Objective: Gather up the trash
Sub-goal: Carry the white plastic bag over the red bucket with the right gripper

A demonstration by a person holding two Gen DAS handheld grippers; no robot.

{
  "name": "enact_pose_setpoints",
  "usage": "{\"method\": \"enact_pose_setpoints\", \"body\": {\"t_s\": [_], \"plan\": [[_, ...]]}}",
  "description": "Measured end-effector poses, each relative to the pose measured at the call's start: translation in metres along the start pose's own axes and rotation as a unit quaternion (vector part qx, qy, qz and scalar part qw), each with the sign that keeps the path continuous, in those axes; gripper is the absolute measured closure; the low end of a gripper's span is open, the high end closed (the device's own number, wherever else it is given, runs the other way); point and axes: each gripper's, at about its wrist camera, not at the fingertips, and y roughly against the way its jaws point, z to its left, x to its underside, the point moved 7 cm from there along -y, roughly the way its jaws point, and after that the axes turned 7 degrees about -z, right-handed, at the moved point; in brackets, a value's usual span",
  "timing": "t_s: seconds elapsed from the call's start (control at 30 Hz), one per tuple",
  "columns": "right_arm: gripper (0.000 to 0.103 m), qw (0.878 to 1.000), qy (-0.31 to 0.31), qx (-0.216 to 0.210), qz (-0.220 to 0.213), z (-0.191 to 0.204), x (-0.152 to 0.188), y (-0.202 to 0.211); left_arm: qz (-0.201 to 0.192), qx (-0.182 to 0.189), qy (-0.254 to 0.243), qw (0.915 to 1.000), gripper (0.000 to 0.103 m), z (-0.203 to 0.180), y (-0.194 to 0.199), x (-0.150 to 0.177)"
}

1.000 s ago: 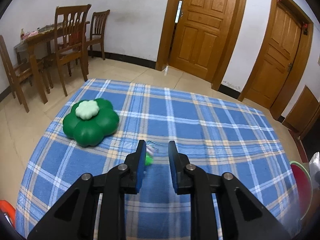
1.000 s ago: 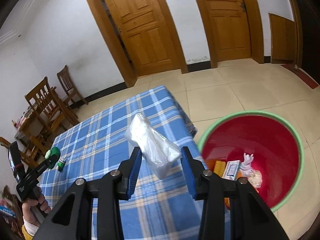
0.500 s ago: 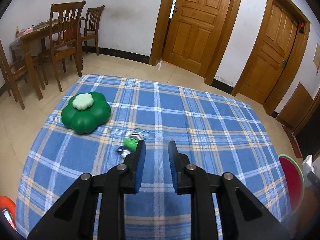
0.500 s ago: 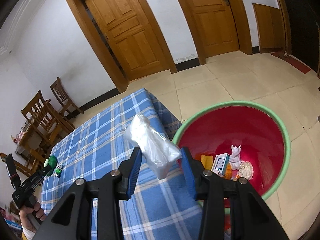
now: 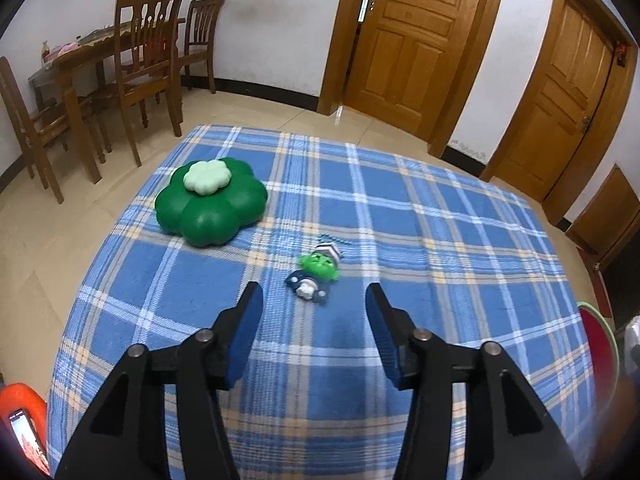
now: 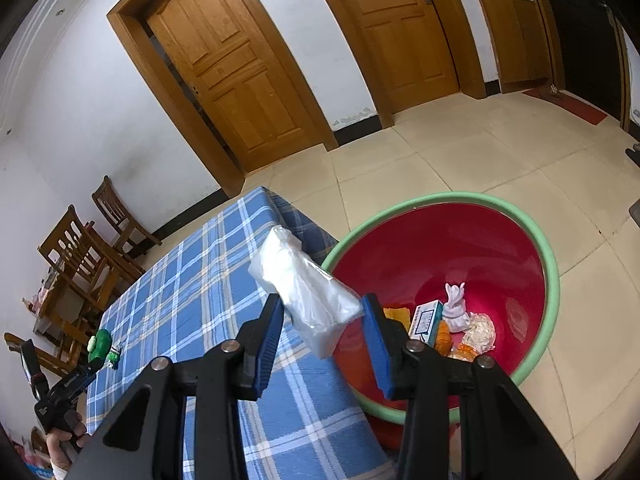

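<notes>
Plastic bag (image 6: 308,296) is pinched between the pads of the right gripper (image 6: 322,320) and is held over the table edge, just beside the red basin (image 6: 548,256) on the floor, where other trash is seen. Jaws of the left gripper (image 5: 314,312) have just been opened wide; nothing is gripped, and a small green toy (image 5: 316,272) lies on the blue checked tablecloth (image 5: 440,240) just ahead of them.

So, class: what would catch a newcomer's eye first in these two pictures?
Probably the red basin with its green rim, on the floor beside the table and holding scraps. Next, the clear plastic bag gripped by the right gripper near the basin's edge. Then the green flower-shaped cushion on the blue checked cloth.
</notes>
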Motion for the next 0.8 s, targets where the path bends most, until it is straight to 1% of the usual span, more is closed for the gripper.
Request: {"method": "enact_pose_setpoints", "body": {"t_s": [0.1,0.23,0.37,0.5,0.53,0.6,0.67,0.8], "plan": [[0.06,1.0,-0.005,0.001,0.001,-0.004,-0.001,-0.002,0.004,-0.011,-0.005,0.9999,0.046,0.002,-0.009,-0.001],[0.06,1.0,-0.014,0.002,0.004,-0.011,-0.001,-0.002,0.026,-0.016,-0.026,0.9992,0.045,0.0,-0.029,-0.003],[0.06,1.0,-0.021,0.005,0.004,-0.017,-0.002,0.0,0.04,-0.01,-0.027,0.9988,0.045,-0.001,-0.042,-0.004],[0.06,1.0,-0.025,0.005,0.002,-0.022,-0.005,0.001,0.049,-0.016,-0.026,0.9983,0.046,-0.004,-0.049,-0.002],[0.06,1.0,-0.025,0.007,0.002,-0.024,-0.005,0.001,0.045,-0.018,-0.028,0.9984,0.048,-0.005,-0.049,-0.003],[0.06,1.0,-0.026,0.011,0.004,-0.026,-0.006,0.001,0.044,-0.015,-0.031,0.9984,0.059,-0.008,-0.049,-0.002],[0.06,1.0,-0.028,0.014,0.005,-0.028,-0.005,0.001,0.04,-0.022,-0.036,0.9983,0.065,-0.008,-0.049,-0.002],[0.06,0.999,-0.027,0.017,0.007,-0.028,-0.004,0.003,0.038,-0.015,-0.029,0.9987,0.066,-0.007,-0.046,-0.001]]}}
